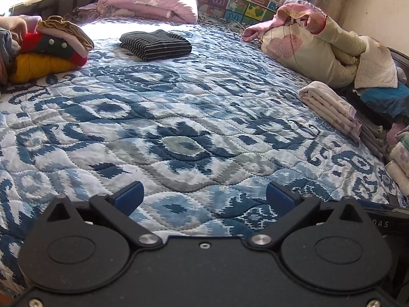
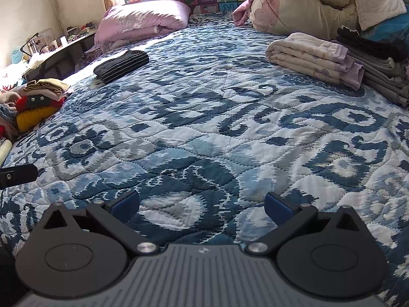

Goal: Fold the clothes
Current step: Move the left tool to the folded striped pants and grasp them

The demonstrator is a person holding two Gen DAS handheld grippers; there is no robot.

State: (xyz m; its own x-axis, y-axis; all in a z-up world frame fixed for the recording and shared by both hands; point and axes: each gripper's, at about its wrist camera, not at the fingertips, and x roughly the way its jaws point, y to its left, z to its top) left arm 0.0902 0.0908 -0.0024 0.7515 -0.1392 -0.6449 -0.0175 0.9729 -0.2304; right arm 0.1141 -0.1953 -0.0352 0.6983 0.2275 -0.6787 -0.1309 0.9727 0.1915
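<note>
Both the left gripper (image 1: 204,197) and right gripper (image 2: 202,204) hang with jaws apart and empty above the blue patterned quilt (image 1: 179,117). On the quilt's far left edge sits the unfolded clothes heap (image 1: 48,48), with a folded striped garment (image 1: 156,44) beside it toward the pillow (image 1: 148,0); the cloth looks soft, light and floppy, best pinched at a hem or shoulder corner. Alphabet tiles behind the quilt show M, W, U and Z

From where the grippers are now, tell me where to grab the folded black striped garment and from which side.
Grip the striped garment at its near rounded folded edge, coming in low from the front over the quilt. That edge faces the open left gripper and looks thick enough to pinch all layers together, so the fold should probably hold. In the right wrist view it lies far left, a longer reach.
</note>
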